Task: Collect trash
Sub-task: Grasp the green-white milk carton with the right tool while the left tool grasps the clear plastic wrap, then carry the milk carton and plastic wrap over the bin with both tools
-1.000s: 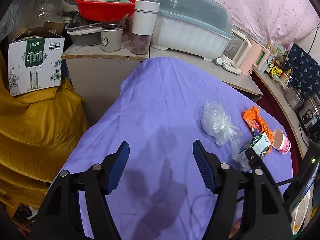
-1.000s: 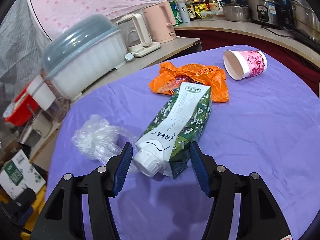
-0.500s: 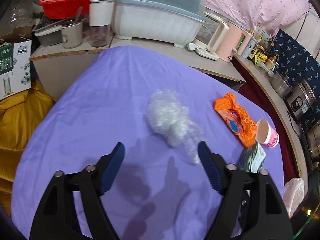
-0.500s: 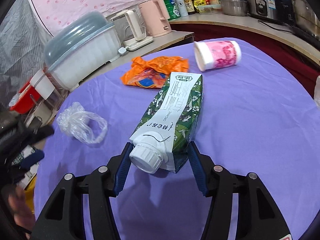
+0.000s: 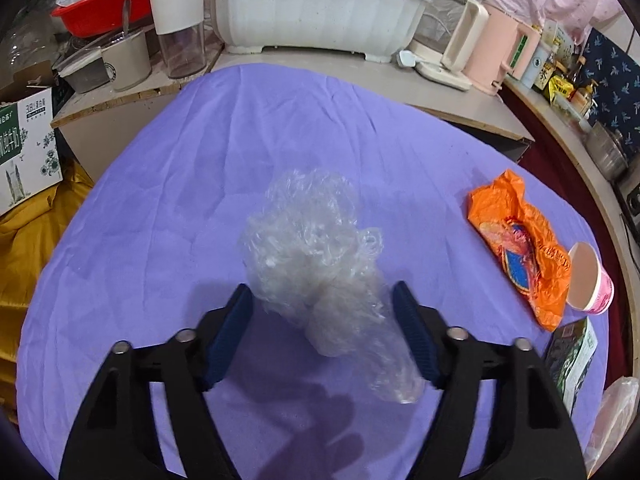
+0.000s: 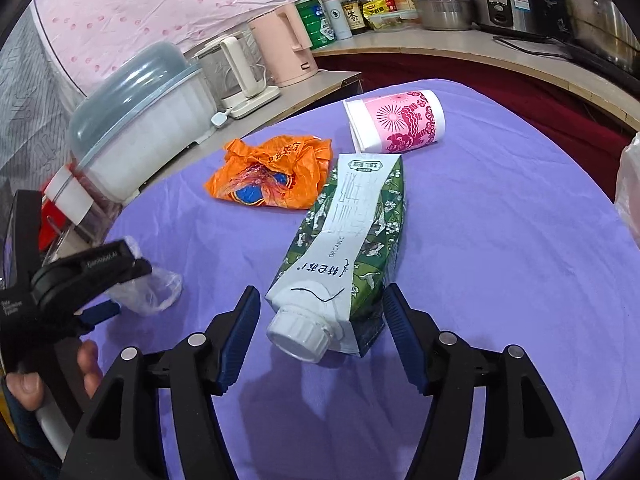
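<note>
A crumpled clear plastic bag (image 5: 316,264) lies on the purple tablecloth (image 5: 192,184). My left gripper (image 5: 324,320) is open, and the bag's near end lies between its jaws. A green and white milk carton (image 6: 348,240) lies on its side with its white cap toward me. My right gripper (image 6: 320,320) is open, its jaws on either side of the capped end. An orange plastic bag (image 6: 272,176) and a pink paper cup (image 6: 396,122) on its side lie beyond the carton. The left gripper (image 6: 100,276) also shows in the right wrist view, at the clear bag (image 6: 152,288).
A white dish rack with a grey lid (image 5: 320,4), kettles (image 5: 460,48) and a red basin (image 5: 100,4) stand on the counter behind the table. A cardboard box (image 5: 24,148) sits at the left. Bottles and pots (image 6: 440,8) line the far counter. A pale plastic bag (image 6: 628,184) hangs at the right edge.
My left gripper has swung right and forward until the clear bag lies between its jaws. My right gripper has closed in on the carton's cap end. Both stay open.
</note>
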Available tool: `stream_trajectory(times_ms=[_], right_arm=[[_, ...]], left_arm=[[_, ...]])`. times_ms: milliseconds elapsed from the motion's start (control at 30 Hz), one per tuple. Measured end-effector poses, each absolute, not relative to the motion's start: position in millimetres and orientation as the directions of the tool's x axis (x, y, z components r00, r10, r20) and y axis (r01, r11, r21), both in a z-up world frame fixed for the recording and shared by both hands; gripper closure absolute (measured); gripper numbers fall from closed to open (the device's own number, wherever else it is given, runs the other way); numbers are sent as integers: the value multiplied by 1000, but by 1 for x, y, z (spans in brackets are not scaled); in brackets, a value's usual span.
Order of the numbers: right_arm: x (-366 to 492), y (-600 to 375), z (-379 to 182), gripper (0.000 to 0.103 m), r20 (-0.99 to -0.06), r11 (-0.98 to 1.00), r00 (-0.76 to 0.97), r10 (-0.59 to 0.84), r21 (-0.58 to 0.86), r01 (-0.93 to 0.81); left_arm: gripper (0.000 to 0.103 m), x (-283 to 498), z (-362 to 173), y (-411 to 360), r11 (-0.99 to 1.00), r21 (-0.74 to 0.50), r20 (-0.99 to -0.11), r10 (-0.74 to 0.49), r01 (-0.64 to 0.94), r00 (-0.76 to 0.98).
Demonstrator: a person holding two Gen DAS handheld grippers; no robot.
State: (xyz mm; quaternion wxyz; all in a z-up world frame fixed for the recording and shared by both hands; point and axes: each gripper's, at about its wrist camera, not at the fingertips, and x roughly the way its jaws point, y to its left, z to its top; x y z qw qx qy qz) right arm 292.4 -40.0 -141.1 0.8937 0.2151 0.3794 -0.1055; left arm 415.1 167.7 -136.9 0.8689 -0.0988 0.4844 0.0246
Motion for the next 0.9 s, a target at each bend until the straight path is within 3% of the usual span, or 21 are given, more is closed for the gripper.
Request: stream_trajectory(times_ms=[100,200,367,900], right_arm=[[298,-44,-146,42,-735,875,677,-21,314,368],[296,-47,-146,43,-734,878,679,-24,309,365],[281,-56,-144,43,-734,876,679,-7,324,358],[166,-119,-109,46,-680,848,733,-24,375,376]], left_arm=[[64,410,-140,167,983,-138,-848,-55,-120,527],[77,403,-138,166,984,-147,-846,-72,-103,529],[81,380,-127,164,983,-164,-833,-97,-76,544],[81,250,-89,84,964,-235,-801,-266,128,536]])
